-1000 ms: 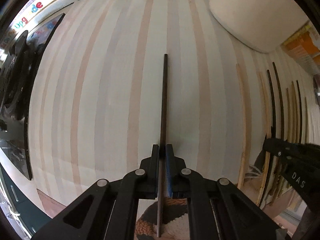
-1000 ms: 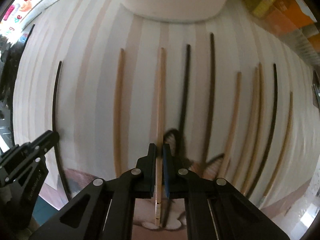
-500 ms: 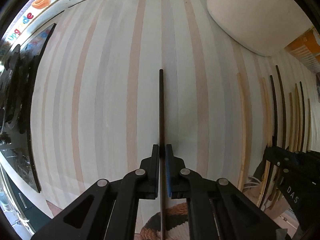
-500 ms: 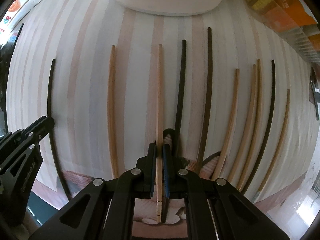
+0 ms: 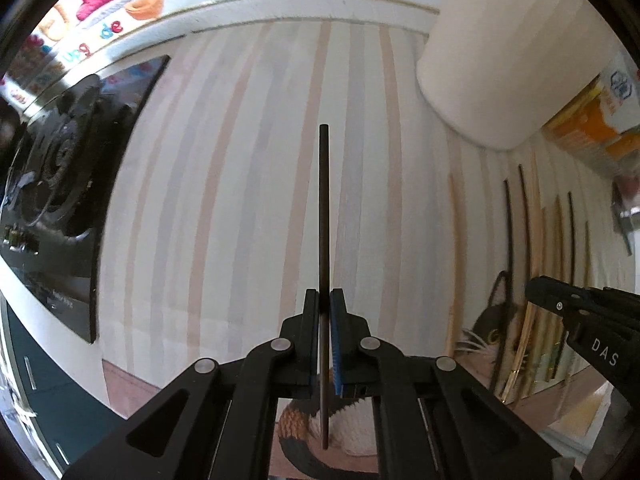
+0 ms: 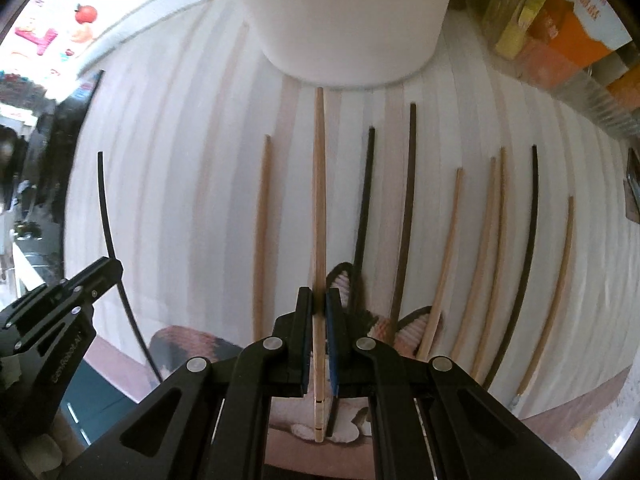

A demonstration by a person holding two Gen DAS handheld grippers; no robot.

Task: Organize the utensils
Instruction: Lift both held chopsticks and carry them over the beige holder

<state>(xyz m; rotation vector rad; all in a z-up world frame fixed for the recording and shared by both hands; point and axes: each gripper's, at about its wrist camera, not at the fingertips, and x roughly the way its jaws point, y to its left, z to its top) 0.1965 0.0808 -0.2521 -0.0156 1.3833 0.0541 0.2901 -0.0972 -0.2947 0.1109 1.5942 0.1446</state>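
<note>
My left gripper [image 5: 324, 300] is shut on a dark chopstick [image 5: 324, 208] and holds it above the striped mat [image 5: 224, 200], pointing away. It shows at the left of the right wrist view as a dark curved stick [image 6: 107, 216]. My right gripper [image 6: 319, 298] is shut on a light wooden chopstick [image 6: 319, 184], lifted, its tip near the base of the white holder [image 6: 344, 20]. Several dark and light chopsticks lie in a row on the mat, among them a light one [image 6: 262, 232] and a dark one [image 6: 405, 208].
The white cylindrical holder [image 5: 500, 68] stands at the far side of the mat. A black gas stove [image 5: 60, 184] lies left of the mat. Orange and yellow packages [image 6: 568, 28] stand at the far right. A cat picture [image 6: 384, 324] sits on the mat's near edge.
Both grippers have risen and tilted up with their chopsticks. The wall and the holder's side have come into view. The light chopstick's tip now points nearer the holder.
</note>
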